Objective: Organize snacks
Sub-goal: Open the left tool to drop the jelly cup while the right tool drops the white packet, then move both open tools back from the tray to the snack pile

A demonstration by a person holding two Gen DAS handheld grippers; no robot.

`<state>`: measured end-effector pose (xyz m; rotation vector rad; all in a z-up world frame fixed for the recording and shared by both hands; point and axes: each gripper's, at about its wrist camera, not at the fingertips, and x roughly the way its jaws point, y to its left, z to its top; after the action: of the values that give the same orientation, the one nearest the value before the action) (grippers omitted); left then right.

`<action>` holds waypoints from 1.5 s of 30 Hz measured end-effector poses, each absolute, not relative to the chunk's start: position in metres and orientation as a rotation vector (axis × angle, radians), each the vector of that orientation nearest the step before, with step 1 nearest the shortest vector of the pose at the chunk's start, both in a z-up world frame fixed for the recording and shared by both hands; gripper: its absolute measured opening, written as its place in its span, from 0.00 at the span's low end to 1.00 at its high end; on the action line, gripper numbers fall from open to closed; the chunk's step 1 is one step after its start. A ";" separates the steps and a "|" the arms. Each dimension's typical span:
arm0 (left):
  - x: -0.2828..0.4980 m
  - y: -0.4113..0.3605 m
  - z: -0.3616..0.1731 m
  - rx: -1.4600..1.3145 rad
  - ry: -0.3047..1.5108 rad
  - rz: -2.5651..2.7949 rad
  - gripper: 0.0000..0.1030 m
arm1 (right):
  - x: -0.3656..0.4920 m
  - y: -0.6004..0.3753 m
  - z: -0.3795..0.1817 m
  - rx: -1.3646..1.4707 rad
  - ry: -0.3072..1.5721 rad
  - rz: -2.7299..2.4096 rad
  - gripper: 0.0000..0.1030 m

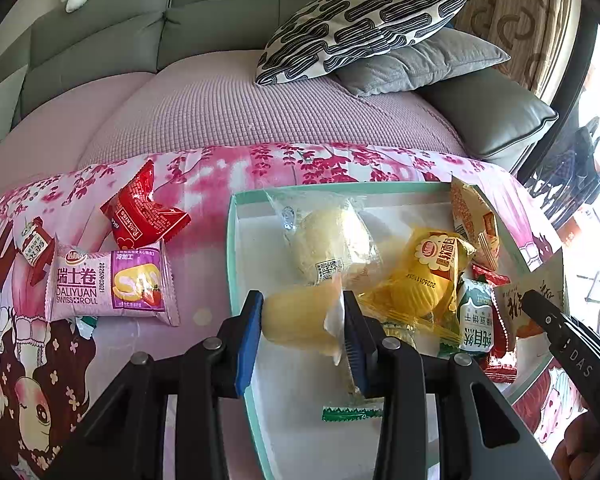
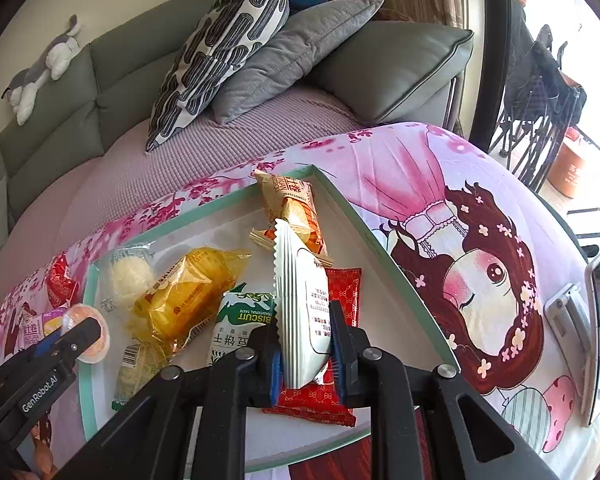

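My left gripper [image 1: 302, 304] is shut on a pale yellow cake in a clear wrapper [image 1: 296, 316], just above the near left corner of the teal-rimmed box [image 1: 231, 248]. My right gripper [image 2: 303, 320] is shut on a white packet [image 2: 300, 272], held on edge above the box's right part. Inside the box lie a clear-wrapped pale cake [image 1: 332, 240], a yellow bread pack [image 1: 432, 272], a green-white biscuit pack [image 2: 240, 320], an orange pack [image 2: 296, 204] and a red packet [image 2: 344, 292]. On the cloth left of the box lie a pink Swiss roll pack [image 1: 112, 284] and a red packet [image 1: 144, 212].
The box sits on a pink cartoon-print cloth [image 2: 480, 208] in front of a sofa with a patterned cushion [image 1: 360, 28] and grey cushions. A small packet [image 1: 34, 244] lies at the cloth's far left. A phone on a stand [image 2: 596, 320] stands right of the box.
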<state>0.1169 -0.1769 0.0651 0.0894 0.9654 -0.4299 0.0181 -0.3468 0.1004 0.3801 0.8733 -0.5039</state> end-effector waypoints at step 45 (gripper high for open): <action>0.091 -0.089 0.060 0.015 0.922 -0.193 0.98 | 0.012 -0.298 0.100 0.296 0.920 -0.412 1.00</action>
<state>0.0914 -0.0889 0.0596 0.0148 0.9221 -0.1927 0.0120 -0.2985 0.1003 0.2963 0.9196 -0.4121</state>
